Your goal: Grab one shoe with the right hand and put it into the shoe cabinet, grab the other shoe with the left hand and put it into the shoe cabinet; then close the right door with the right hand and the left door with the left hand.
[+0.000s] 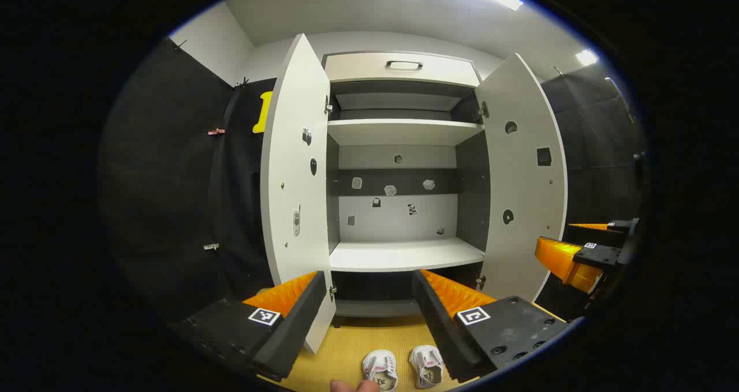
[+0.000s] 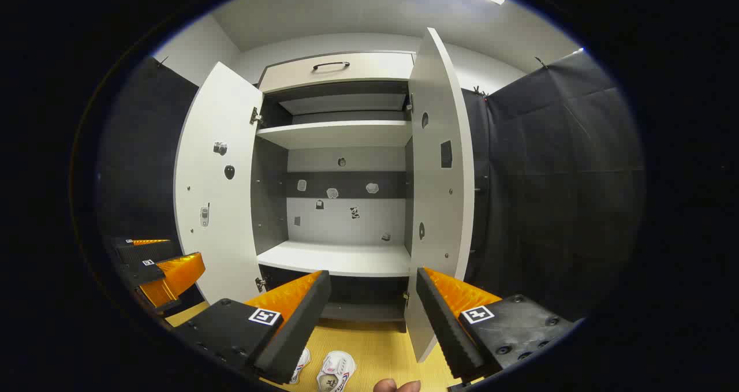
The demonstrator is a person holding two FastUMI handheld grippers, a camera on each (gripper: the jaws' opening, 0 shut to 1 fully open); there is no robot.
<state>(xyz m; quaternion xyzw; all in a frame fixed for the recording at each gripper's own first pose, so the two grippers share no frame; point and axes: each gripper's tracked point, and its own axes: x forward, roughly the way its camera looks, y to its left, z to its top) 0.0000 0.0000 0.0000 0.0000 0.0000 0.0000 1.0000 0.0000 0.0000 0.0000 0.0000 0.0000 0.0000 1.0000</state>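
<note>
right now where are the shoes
Both shoes sit side by side on the yellow floor in front of the open cabinet, low in the left gripper view, between the left gripper's fingers.

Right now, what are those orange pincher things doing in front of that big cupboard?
A person holds a gripper in each hand, facing an open shoe cabinet. Both doors, the left door and the right door, stand wide open, and the visible shelves look bare. The left gripper and the right gripper are both open and hold nothing. Two small white shoes sit side by side on the yellow floor in front of the cabinet. Neither shoe has been picked up yet.
</note>
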